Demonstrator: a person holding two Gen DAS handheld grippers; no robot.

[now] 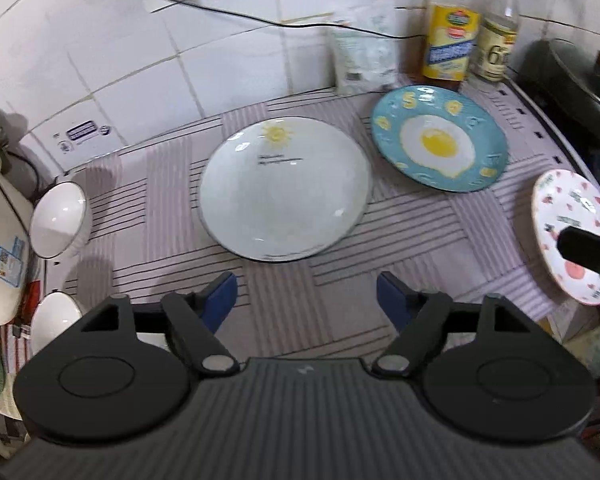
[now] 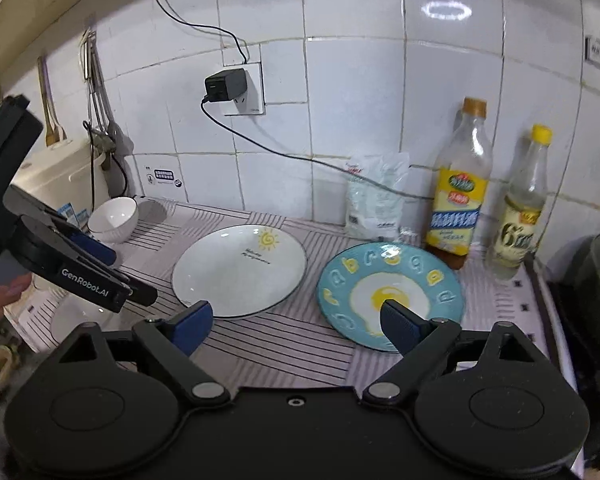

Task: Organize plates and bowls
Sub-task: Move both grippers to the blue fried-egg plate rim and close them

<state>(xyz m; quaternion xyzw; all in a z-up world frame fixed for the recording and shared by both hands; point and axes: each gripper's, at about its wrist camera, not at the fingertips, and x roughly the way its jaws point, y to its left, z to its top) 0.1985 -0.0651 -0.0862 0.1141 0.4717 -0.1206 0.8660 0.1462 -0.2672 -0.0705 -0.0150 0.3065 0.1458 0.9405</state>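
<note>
Both the left gripper (image 1: 306,294) and right gripper (image 2: 296,322), spread and empty, hover near the round white sun-printed ceramic plate (image 1: 285,188); best pinch its near rim squarely, judging by its shallow edge.

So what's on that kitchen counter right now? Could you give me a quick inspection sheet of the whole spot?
Surface: striped cloth covers the counter.
Job's things: white sun plate, blue egg plate and strawberry plate lie apart; two white bowls at the left edge, not stacked.
Clutter: two bottles and a white bag against the wall.
Grippers: left gripper and right gripper both open, holding nothing.
Cables: black cable runs from the plugged charger along the wall behind the bag.
Surroundings: white tiled wall; dark pan to the right; utensils hang at the left.
</note>
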